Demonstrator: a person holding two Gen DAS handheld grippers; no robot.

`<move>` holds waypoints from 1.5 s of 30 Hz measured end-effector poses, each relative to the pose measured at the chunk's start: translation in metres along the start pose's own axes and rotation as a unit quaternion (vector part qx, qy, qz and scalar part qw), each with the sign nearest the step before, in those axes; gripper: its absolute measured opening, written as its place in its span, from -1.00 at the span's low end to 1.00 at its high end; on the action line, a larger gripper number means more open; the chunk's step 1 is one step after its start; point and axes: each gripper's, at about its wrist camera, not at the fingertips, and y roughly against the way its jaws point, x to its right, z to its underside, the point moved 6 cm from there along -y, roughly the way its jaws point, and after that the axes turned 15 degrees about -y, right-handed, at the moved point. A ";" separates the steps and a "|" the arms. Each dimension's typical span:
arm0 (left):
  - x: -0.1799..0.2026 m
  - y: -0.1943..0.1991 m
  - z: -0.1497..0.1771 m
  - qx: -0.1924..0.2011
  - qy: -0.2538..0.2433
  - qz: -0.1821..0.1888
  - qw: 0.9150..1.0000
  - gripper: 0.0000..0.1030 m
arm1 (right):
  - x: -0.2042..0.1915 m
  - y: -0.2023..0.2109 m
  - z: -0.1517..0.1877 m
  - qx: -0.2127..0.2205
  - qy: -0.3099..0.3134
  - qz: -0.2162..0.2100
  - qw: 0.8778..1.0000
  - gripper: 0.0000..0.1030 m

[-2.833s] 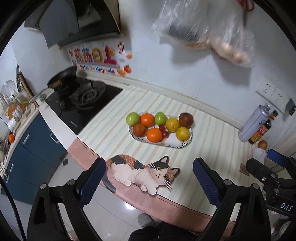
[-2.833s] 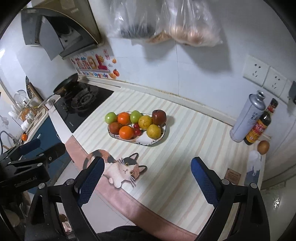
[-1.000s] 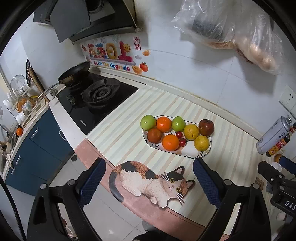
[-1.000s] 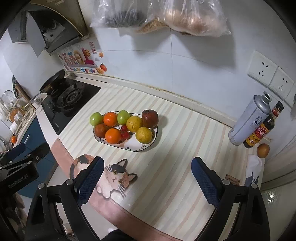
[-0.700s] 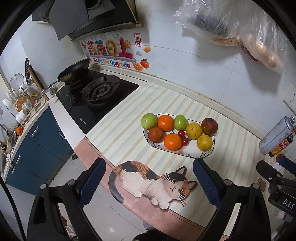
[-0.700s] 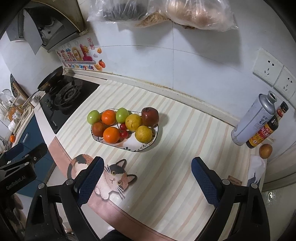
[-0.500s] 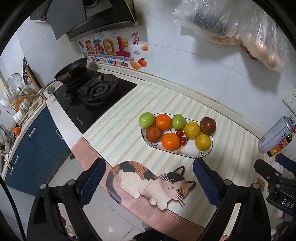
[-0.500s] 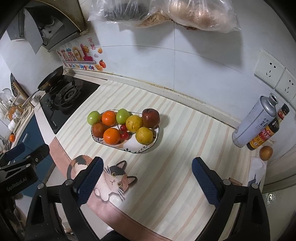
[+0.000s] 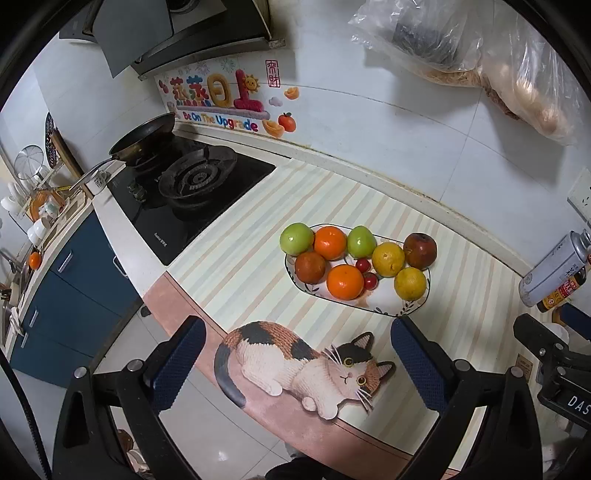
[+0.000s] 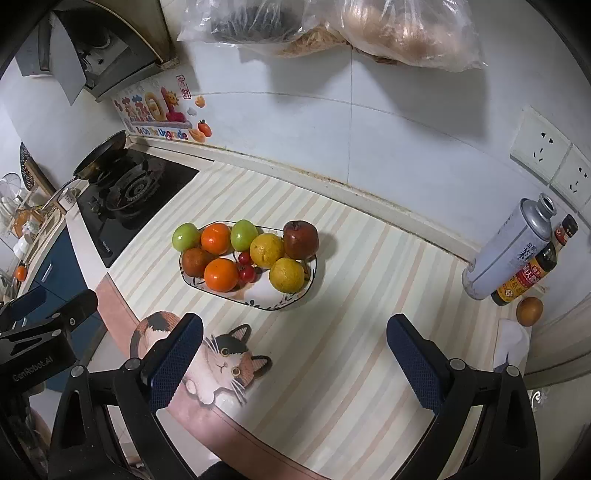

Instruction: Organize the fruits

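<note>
A white oval plate (image 9: 384, 309) (image 10: 258, 301) on the striped counter holds green apples (image 9: 296, 239), oranges (image 9: 345, 281), yellow citrus (image 9: 410, 283), a dark red apple (image 9: 419, 250) (image 10: 300, 239), a brown fruit (image 9: 309, 266) and small red tomatoes (image 9: 370, 280). My left gripper (image 9: 297, 360) is open and empty, held above the counter's front edge, short of the plate. My right gripper (image 10: 295, 356) is open and empty, in front of and right of the plate. A lone orange fruit (image 10: 529, 311) sits at the far right.
A gas stove (image 9: 192, 192) with a frying pan (image 9: 144, 138) is at the left. A spray can (image 10: 506, 247) and a sauce bottle (image 10: 532, 269) stand at the right wall. Plastic bags (image 10: 332, 29) hang above. A cat-shaped mat (image 9: 306, 363) lies at the counter edge.
Both grippers have shifted slightly: the plate of fruit has drifted a little left and nearer in the left view. Both stay open and empty.
</note>
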 end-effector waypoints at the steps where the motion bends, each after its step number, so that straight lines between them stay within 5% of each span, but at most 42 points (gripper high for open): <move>1: -0.001 0.000 -0.001 0.000 0.000 0.000 1.000 0.99 | -0.001 0.000 0.000 0.000 0.000 -0.001 1.000 0.97; 45: 0.004 0.016 0.009 0.009 0.009 0.012 1.000 0.99 | -0.004 0.009 0.003 -0.005 0.014 -0.009 1.000 0.97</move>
